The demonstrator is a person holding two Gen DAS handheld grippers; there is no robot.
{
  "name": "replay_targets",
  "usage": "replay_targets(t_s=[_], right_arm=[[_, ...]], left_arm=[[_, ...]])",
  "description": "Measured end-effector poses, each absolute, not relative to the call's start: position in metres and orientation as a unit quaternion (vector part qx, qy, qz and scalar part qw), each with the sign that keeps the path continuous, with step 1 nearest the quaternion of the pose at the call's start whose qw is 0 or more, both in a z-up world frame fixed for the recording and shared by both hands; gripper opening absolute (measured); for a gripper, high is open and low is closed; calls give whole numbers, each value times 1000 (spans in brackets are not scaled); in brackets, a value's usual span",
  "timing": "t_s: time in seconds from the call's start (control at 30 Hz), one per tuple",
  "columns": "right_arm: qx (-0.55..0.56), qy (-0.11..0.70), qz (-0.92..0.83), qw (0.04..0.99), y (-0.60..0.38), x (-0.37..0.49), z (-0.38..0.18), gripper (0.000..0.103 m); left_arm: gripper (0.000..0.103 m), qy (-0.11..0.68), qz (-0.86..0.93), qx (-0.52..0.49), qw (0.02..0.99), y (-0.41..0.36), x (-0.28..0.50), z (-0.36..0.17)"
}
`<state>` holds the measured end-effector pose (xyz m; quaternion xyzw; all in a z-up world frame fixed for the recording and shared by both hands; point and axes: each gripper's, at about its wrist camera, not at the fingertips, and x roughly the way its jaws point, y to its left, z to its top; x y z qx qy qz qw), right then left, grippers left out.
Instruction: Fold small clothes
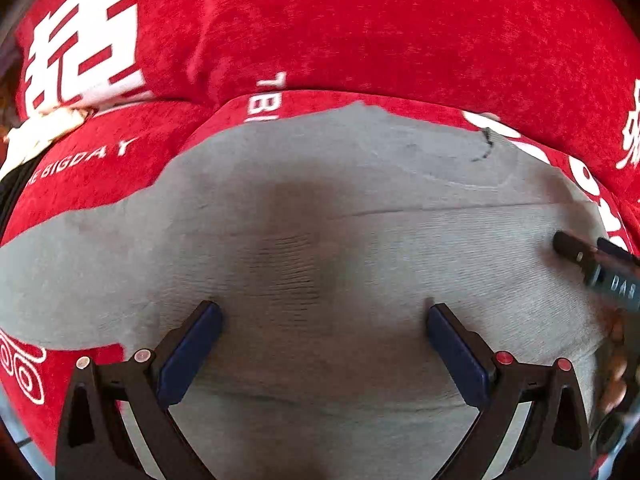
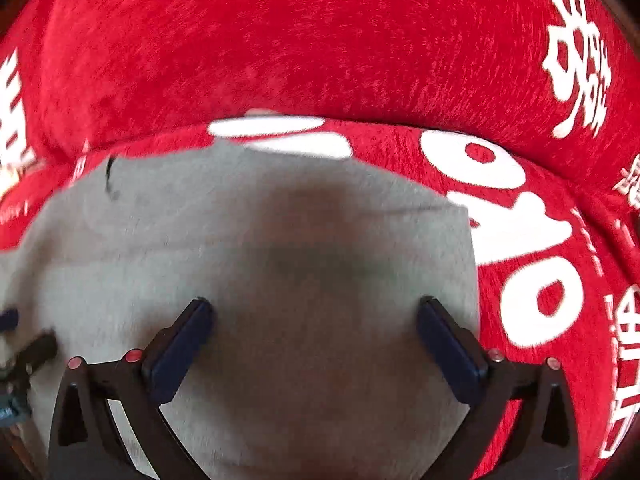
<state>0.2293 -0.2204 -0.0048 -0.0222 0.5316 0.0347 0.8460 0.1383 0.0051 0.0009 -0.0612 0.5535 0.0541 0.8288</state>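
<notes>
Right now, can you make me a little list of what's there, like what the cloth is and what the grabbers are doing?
cloth: grey garment, lying spread out flat
under it: red cover with white writing
left hand-held gripper: open, above the grey garment, nothing between its pads
right hand-held gripper: open wide, above the same garment, holding nothing
mark: small dark squiggle near the garment's far edge
fold: not started, as far as can be seen
</notes>
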Motion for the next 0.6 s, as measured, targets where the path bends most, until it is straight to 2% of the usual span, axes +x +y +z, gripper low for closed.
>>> replay_targets(t_s=[0.1,0.2,0.37,0.5,0.6], right_arm=[[-39,516,23,855,-213,219,15,100],[-7,497,73,865,-209,186,30,100],[-53,524,103,844,-180,145,9,100],[-65,497,94,860,-177,99,18,100],[-53,508,116,852,-174,70,13,100]], left_arm=[[103,552,73,-91,825,14,133,10],[103,546,47,-131,826,7,129,13],[103,557,48,-31,828,-28,122,2],[103,545,53,-63,834,-12,96,20],[103,538,41,-91,837,-10,67,23]])
